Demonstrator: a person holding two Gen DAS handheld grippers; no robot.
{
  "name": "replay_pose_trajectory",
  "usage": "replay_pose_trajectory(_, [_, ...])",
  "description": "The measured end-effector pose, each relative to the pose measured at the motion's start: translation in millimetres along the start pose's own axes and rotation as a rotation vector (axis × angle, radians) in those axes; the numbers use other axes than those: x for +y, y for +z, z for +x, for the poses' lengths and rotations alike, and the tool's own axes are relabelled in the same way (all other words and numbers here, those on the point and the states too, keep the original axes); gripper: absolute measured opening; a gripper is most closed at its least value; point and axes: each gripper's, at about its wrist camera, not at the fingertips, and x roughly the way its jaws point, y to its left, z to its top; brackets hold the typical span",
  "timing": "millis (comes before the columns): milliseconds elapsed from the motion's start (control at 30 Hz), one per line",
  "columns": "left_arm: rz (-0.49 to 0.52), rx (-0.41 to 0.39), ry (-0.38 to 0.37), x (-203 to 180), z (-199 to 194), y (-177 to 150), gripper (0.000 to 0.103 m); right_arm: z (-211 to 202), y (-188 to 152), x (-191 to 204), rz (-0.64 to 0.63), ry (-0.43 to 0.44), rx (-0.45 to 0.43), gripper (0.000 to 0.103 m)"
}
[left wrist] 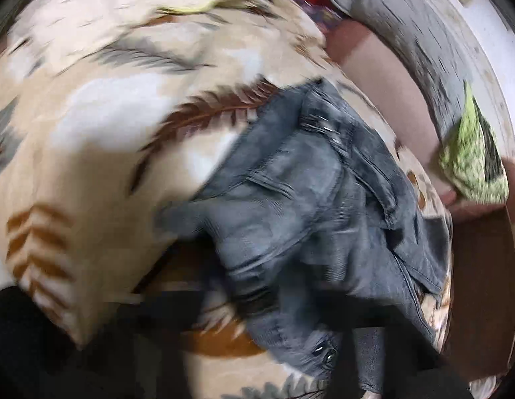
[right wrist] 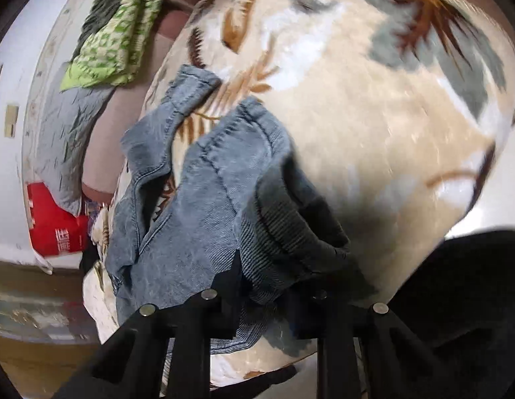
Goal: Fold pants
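**Denim pants bunched at both tools**

The grey-blue denim pants (right wrist: 204, 206) lie crumpled on a beige leaf-print fleece blanket (right wrist: 373, 106), reaching into the lower centre of the right view, where the right tool (right wrist: 264, 302) is clamped on a ribbed fold. In the blurred left view, the pants (left wrist: 307, 206) fill the lower right; the left tool (left wrist: 277, 316) shows only as dark shapes, its state impossible to tell.

Blurred frame: crumpled grey denim pants (left wrist: 323, 219) lie centre-right on a leaf-patterned blanket (left wrist: 101, 126); green patterned cloth (left wrist: 473, 163) at right edge.
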Motion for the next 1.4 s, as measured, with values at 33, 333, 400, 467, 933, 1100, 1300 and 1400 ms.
replay_pose_trajectory(33, [-0.02, 0.002, -0.009, -2, 1, 4, 0.017, -3, 3, 5, -0.02, -0.012, -0.016, 0.021])
replay_pose_trajectory(333, [0.079, -0.266, -0.061, -48, -80, 22, 0.015, -67, 57, 105, -0.313, -0.044, -0.253, 0.02])
replay_pose_trajectory(400, [0.101, -0.32, -0.062, -46, -94, 4, 0.015, -98, 54, 126, -0.411, -0.068, -0.382, 0.02])
replay_pose_trajectory(467, [0.121, -0.29, -0.03, -33, -86, -21, 0.019, -103, 51, 113, -0.412, -0.104, -0.411, 0.02])
replay_pose_trajectory(933, [0.261, -0.368, 0.133, -48, -84, -29, 0.076, -70, 65, 56, -0.349, -0.156, -0.18, 0.079])
replay_pose_trajectory(1100, [0.314, -0.183, 0.151, -58, -18, -30, 0.078, -10, 57, 47, -0.317, -0.158, 0.003, 0.083])
replay_pose_trajectory(1300, [0.376, -0.133, 0.212, -61, -4, -26, 0.079, -16, 62, 86, -0.405, -0.18, -0.022, 0.082])
replay_pose_trajectory(1400, [0.394, -0.196, 0.156, -75, -15, -11, 0.08, -7, 91, 113, -0.461, -0.165, -0.066, 0.082])
